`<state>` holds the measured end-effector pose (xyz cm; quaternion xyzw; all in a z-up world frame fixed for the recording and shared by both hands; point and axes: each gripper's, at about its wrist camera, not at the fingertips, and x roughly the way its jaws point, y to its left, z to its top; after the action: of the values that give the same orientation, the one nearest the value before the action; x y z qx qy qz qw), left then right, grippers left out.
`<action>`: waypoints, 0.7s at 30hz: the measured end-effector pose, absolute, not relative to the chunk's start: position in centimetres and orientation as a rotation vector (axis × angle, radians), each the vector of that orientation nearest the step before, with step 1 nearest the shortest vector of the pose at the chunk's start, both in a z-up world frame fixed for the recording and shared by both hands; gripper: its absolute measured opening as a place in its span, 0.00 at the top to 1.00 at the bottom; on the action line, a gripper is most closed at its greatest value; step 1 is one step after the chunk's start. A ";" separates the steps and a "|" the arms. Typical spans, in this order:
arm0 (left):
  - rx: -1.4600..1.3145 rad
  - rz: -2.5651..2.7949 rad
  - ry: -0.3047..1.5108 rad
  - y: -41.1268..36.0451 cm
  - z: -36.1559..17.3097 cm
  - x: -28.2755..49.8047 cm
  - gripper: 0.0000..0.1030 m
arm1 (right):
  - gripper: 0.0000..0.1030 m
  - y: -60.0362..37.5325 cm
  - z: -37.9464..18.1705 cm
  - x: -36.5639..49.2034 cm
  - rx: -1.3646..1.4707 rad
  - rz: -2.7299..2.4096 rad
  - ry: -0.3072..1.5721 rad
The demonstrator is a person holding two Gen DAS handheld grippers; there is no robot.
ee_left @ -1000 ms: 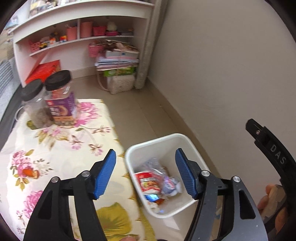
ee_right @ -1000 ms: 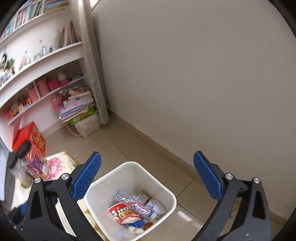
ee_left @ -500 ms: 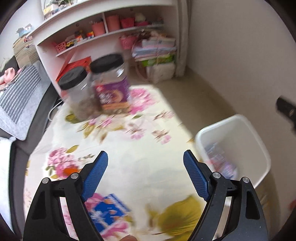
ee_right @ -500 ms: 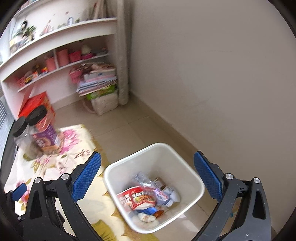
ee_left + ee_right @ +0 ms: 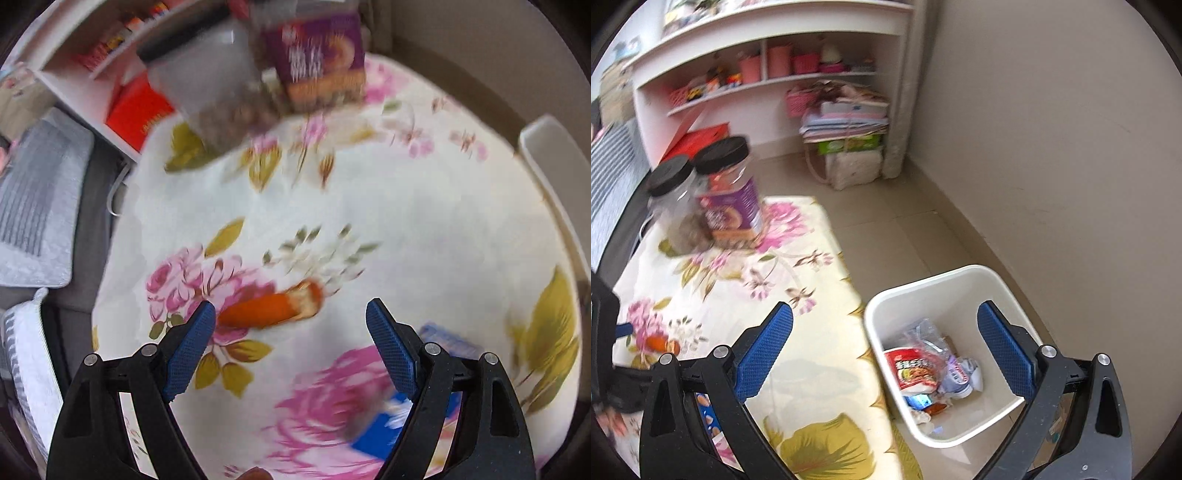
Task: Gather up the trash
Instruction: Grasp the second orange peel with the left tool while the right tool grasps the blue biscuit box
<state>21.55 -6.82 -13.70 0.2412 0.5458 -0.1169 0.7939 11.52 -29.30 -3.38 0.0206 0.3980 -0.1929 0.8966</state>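
The trash still to be collected looks to be a blue wrapper (image 5: 388, 424) — a flat printed packet lying on the floral cloth of the bench (image 5: 424, 221), low and right of centre in the left wrist view, partly hidden behind the right finger of the left claw (image 5: 291, 343). It is blurred, so its print cannot be read. It is probably light, thin and crinkly, likely to slide on the cloth rather than lift cleanly; a pinch across one raised edge or corner should serve better than a press on its flat face. The left claw stands wide with nothing between its pads, its jaws having just been opening. The right claw (image 5: 886, 350) is also spread wide and empty, hanging over the gap between bench and white bin (image 5: 1008, 280). The bin sits on the floor at lower right, just beside the bench edge — already holding a red noodle packet (image 5: 912, 373) and crumpled plastic.
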 end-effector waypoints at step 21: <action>0.463 -0.403 1.190 -3.7 -16.7 23.2 0.81 | 0.07 -21.1 -11.7 12.3 0.359 -0.129 1.215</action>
<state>23.18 -3.72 -16.70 0.2147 0.5517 -0.1869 0.7840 12.35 -21.11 -11.69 0.1677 0.5671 -0.0603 0.8041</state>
